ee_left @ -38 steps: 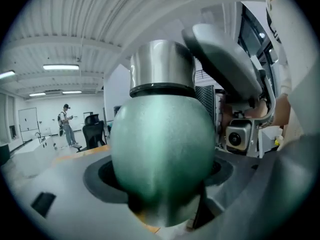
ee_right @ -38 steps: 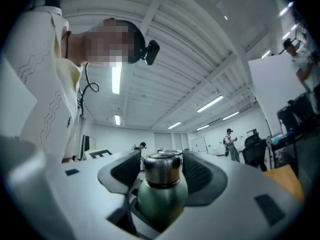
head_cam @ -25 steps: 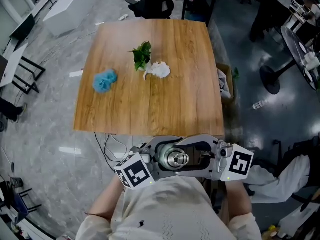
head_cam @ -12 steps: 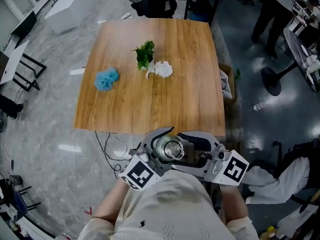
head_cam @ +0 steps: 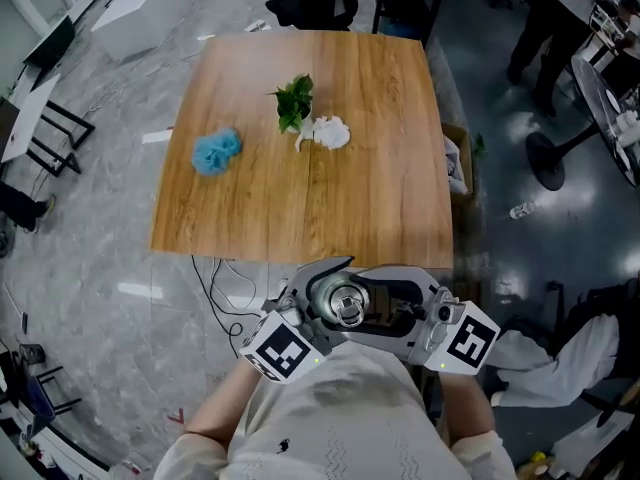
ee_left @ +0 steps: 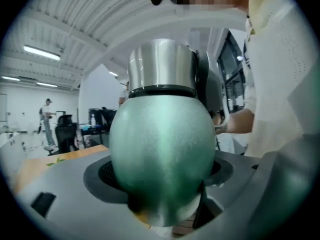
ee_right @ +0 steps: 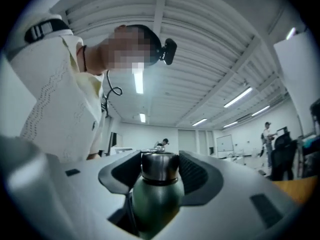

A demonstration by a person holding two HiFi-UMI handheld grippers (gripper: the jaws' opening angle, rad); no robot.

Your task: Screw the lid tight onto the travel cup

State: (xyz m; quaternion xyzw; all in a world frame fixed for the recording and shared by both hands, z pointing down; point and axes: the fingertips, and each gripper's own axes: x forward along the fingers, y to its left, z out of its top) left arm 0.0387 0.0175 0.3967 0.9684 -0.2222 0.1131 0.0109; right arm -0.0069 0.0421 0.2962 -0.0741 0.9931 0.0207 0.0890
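I hold a green travel cup (ee_left: 162,154) with a steel lid (ee_left: 161,64) close to my chest, below the table's near edge. My left gripper (ee_left: 162,186) is shut on the cup's round green body, dark pads on both sides. In the head view the lid (head_cam: 345,305) shows from above between both grippers. My right gripper (head_cam: 362,303) reaches in from the right. In the right gripper view its jaws are closing, and the ribbed pads touch the lid (ee_right: 160,166) on both sides, above the green body (ee_right: 154,204).
A wooden table (head_cam: 370,198) lies ahead with a blue fluffy tuft (head_cam: 216,151), a green sprig (head_cam: 295,100) and a white crumpled thing (head_cam: 330,131). A box (head_cam: 455,163) stands by the table's right edge. Cables (head_cam: 225,293) lie on the floor near my left gripper.
The cup and both grippers have shifted a little left and toward the table's edge. The right gripper's marker cube has dropped slightly and turned.
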